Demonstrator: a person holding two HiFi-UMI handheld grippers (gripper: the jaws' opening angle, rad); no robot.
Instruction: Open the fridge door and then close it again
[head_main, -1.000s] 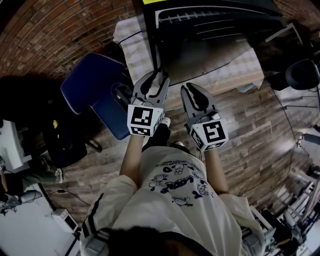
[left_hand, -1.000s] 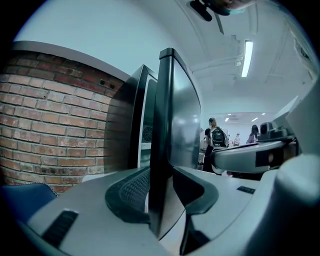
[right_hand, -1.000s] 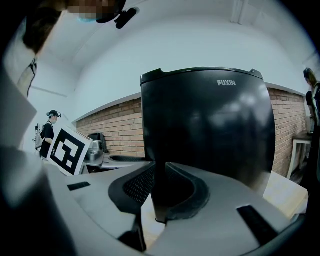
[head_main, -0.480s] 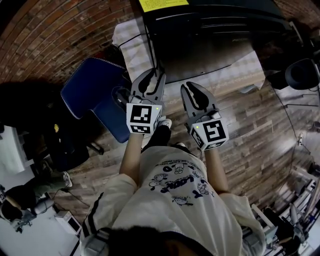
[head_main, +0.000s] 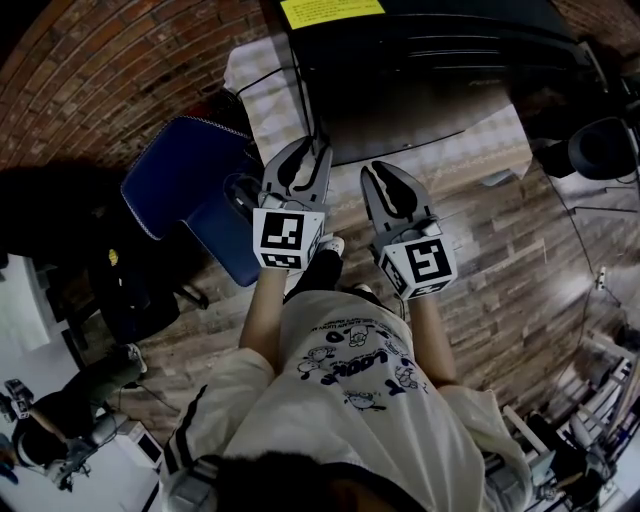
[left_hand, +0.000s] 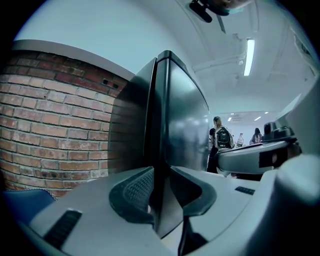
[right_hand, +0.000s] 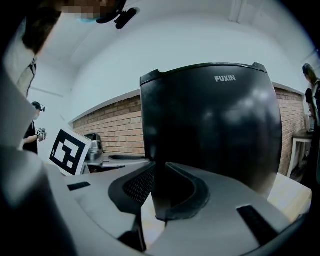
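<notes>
A black fridge (head_main: 420, 60) with a yellow label stands on a cloth-covered table (head_main: 268, 105). In the head view my left gripper (head_main: 316, 148) reaches the fridge's left front corner. In the left gripper view the door's dark vertical edge (left_hand: 161, 125) stands between the jaws, and both pads (left_hand: 139, 189) lie against it; the jaws have just been closing on it. My right gripper (head_main: 373, 178) hangs just short of the fridge front, shut with nothing in it. In the right gripper view its jaws (right_hand: 159, 212) meet in front of the fridge (right_hand: 210, 125).
A blue chair (head_main: 195, 185) stands left of the table, close under my left gripper. A brick wall (left_hand: 55, 120) runs behind the fridge. Several people (left_hand: 220, 140) stand far off in the room. Another person (head_main: 70, 440) is at the lower left on the wooden floor.
The left jaws have narrowed onto the fridge door's edge. Both grippers sit slightly closer to the fridge. The person at the lower left has moved.
</notes>
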